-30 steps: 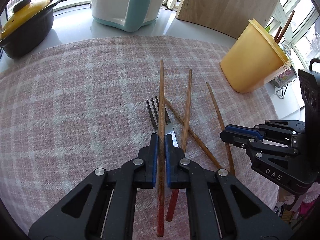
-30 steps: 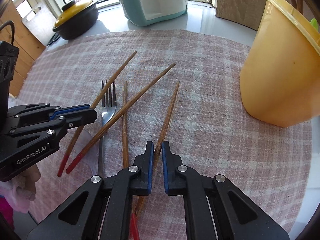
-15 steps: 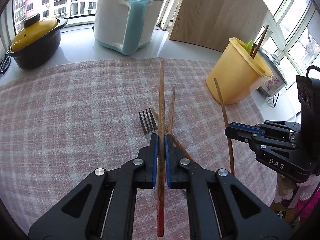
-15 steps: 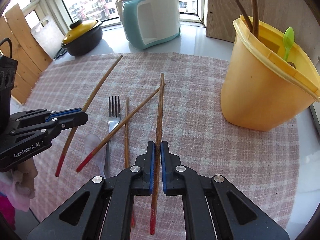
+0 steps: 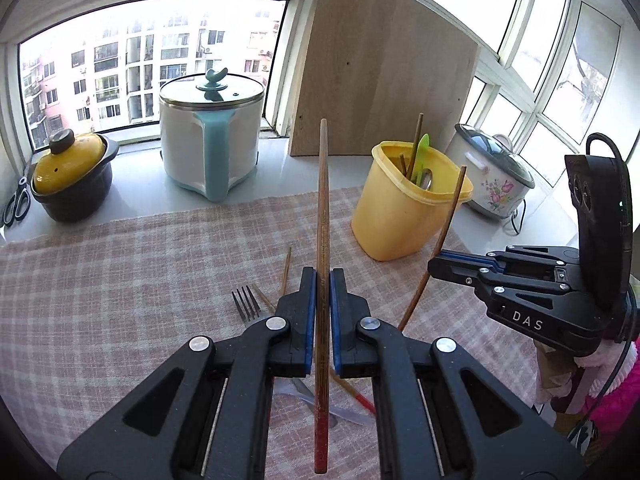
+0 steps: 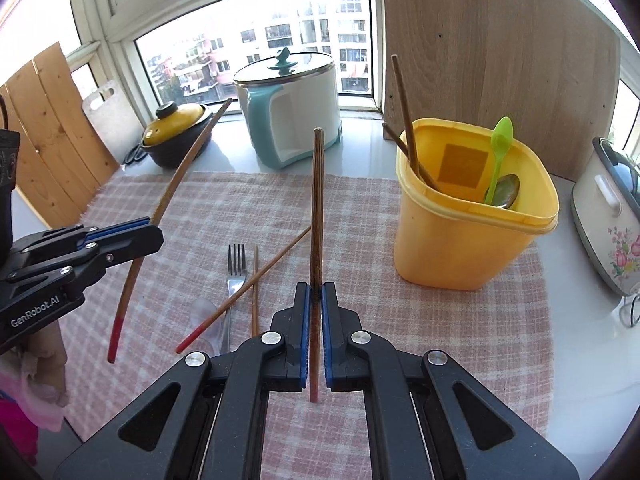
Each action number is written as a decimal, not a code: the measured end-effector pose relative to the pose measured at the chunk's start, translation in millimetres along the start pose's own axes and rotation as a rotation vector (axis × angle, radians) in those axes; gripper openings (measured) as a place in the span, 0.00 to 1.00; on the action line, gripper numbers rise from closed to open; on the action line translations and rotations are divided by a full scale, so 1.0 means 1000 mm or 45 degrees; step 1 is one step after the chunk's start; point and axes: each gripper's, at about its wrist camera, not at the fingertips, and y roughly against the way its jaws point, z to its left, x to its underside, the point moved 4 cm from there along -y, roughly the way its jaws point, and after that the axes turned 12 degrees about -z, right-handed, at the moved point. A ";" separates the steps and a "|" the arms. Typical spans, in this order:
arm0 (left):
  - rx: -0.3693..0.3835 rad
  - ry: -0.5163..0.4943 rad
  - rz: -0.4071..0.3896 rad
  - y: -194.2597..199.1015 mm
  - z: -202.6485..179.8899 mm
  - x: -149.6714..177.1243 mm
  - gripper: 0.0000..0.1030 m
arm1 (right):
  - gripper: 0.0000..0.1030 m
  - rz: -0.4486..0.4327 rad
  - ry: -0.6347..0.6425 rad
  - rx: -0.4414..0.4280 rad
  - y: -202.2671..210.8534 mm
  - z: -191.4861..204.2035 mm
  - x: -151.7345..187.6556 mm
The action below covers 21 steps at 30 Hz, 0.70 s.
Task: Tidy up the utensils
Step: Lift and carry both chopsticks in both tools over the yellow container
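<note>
My left gripper is shut on a red-tipped wooden chopstick, held up off the cloth; it also shows in the right wrist view with its chopstick. My right gripper is shut on another chopstick, also raised; it shows in the left wrist view with its chopstick. A fork and two chopsticks lie on the checked cloth. The yellow utensil holder stands at the right with chopsticks, a green spoon and a metal spoon inside.
A white and teal pot and a dark pot with a yellow lid stand behind the cloth by the window. A flowered rice cooker stands at the far right. A wooden board leans behind the holder. A clear plastic spoon lies beside the fork.
Both grippers have risen from the cloth, each lifting a chopstick and tilting it up. The right gripper closed on its chopstick during this time.
</note>
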 end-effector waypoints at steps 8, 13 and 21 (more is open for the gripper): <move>0.053 -0.016 -0.039 0.000 -0.027 -0.016 0.04 | 0.04 -0.084 -0.006 0.031 0.021 -0.014 -0.014; 0.082 -0.018 -0.045 -0.006 -0.037 -0.021 0.04 | 0.04 -0.111 -0.023 0.052 0.028 -0.024 -0.018; 0.152 -0.018 -0.058 -0.019 -0.058 -0.031 0.04 | 0.04 -0.139 -0.033 0.091 0.043 -0.041 -0.025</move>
